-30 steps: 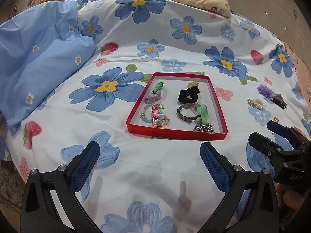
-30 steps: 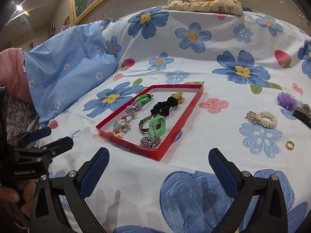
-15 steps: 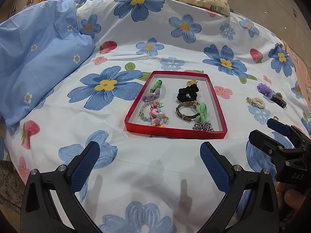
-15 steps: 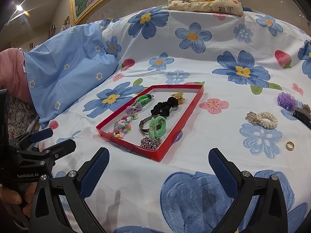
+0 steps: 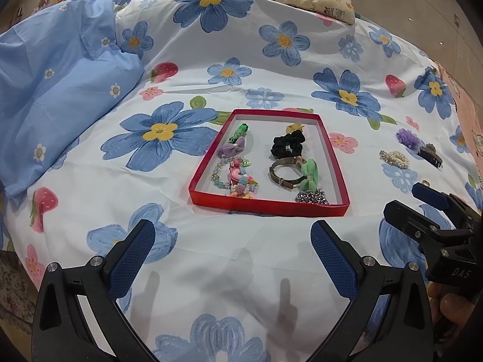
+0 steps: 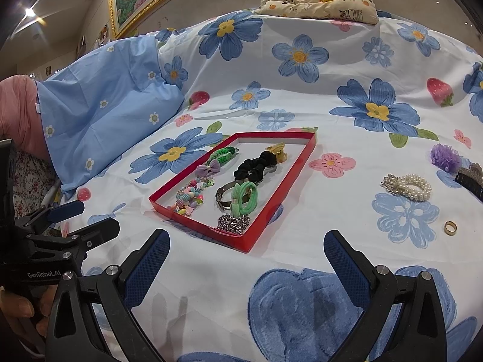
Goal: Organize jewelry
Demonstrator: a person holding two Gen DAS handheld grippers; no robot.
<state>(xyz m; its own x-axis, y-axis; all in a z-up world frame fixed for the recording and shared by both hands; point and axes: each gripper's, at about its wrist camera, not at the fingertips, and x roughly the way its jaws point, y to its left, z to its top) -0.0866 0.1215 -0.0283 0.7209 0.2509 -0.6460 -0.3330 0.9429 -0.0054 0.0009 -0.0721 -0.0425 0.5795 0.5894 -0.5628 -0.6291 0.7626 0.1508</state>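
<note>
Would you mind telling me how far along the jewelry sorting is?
Mostly done: the red tray already holds scrunchies, bracelets and clips. Nothing is in hand; the left gripper and right gripper are open. Left on the bedspread: pearl bracelet, gold ring, purple flower, dark clip.

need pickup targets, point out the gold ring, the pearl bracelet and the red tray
gold ring (image 6: pixel 450 228): right wrist view, on its band.
pearl bracelet (image 6: pixel 410 187): right wrist view, on the pearl strands.
red tray (image 5: pixel 268 206): left wrist view, on its near wall.

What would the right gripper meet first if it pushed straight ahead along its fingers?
Probably the near corner of the red tray, just ahead of the open right gripper, with only bare bedsheet between; depth is uncertain.
</note>
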